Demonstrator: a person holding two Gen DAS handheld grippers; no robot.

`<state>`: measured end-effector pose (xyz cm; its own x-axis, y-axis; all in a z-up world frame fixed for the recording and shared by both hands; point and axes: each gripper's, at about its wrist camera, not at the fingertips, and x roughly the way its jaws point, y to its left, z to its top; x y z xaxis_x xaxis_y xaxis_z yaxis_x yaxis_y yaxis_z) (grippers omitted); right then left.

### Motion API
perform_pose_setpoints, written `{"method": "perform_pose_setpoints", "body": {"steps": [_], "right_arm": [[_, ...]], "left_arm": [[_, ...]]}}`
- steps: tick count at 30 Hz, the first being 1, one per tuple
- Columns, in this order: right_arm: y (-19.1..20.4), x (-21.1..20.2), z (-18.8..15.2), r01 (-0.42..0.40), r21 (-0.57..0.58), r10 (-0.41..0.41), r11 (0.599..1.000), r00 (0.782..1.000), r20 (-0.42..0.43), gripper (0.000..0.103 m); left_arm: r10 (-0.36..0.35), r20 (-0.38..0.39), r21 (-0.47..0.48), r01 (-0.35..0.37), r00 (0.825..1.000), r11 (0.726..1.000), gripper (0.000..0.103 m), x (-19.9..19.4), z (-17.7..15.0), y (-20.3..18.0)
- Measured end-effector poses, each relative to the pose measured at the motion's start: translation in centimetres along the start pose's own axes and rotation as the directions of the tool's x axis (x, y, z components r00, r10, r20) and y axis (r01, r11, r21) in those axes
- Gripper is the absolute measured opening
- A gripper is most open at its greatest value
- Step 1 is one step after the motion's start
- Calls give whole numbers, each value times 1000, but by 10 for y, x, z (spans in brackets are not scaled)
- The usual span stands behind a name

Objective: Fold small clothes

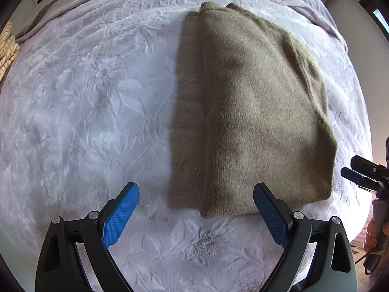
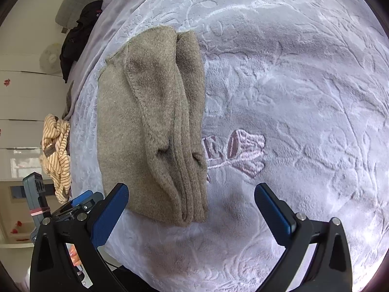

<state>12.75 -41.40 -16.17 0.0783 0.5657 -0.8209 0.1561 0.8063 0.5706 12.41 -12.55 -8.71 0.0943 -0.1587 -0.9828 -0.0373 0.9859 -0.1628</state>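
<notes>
Now your grey embossed blanket (image 1: 97, 109) carries the folded olive sweater (image 1: 262, 112), lying flat. You hold your left gripper (image 1: 195, 209) low at its near edge, jaws spread and empty. Your right gripper (image 2: 192, 209) hovers alongside, likewise spread, gripping nothing.

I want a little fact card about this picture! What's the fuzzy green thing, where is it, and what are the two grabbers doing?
garment: olive knit sweater, folded into a long stack
lying on: pale embossed blanket with a flower pattern
left gripper: jaws wide open, holding nothing, at the sweater's near edge
right gripper: jaws wide open, holding nothing, at the sweater's near end
other clothes: striped garment and dark garment at the bed's edge
</notes>
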Motion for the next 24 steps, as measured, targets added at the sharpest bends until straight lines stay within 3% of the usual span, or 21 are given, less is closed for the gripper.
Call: {"method": "perform_pose_setpoints", "body": {"steps": [3, 6, 8, 12, 14, 18, 19, 20, 21, 23, 24], "right_arm": [[0, 2, 11, -17, -12, 17, 1000, 1000, 4, 103], [0, 8, 30, -51, -43, 51, 998, 999, 6, 103], [-1, 15, 45, -66, -67, 67, 996, 998, 6, 103], [0, 33, 73, -153, -101, 153, 983, 988, -8, 103], [1, 44, 84, -191, -115, 190, 975, 982, -22, 103], [-1, 64, 100, -261, -114, 258, 959, 965, -46, 103], [-1, 66, 102, -281, -112, 278, 953, 960, -44, 103], [-1, 66, 104, -299, -106, 297, 948, 954, -39, 99], [0, 66, 106, -322, -95, 321, 942, 947, -31, 77], [1, 68, 107, -333, -56, 331, 941, 943, -39, 39], [1, 70, 107, -324, -41, 322, 945, 946, -47, 36]], "left_arm": [[-105, 35, 23, 104, 994, 994, 95, 1, 15, 5], [-242, 39, 63, 239, 969, 969, 95, 12, 34, 10], [-286, 20, 69, 284, 958, 956, 95, 23, 44, 13], [-423, -37, 47, 424, 905, 904, 95, 50, 59, 15], [-454, -57, 65, 457, 889, 887, 95, 57, 60, 6], [-448, -88, 75, 455, 889, 887, 95, 74, 63, -9], [-452, -89, 68, 458, 887, 886, 90, 75, 63, -12], [-461, -85, 60, 466, 883, 883, 80, 76, 63, -14], [-446, -80, 50, 450, 892, 892, 79, 76, 63, -16], [-455, -61, 45, 458, 888, 888, 61, 71, 58, -12], [-471, -45, 43, 473, 881, 880, 57, 66, 56, -10]]}}
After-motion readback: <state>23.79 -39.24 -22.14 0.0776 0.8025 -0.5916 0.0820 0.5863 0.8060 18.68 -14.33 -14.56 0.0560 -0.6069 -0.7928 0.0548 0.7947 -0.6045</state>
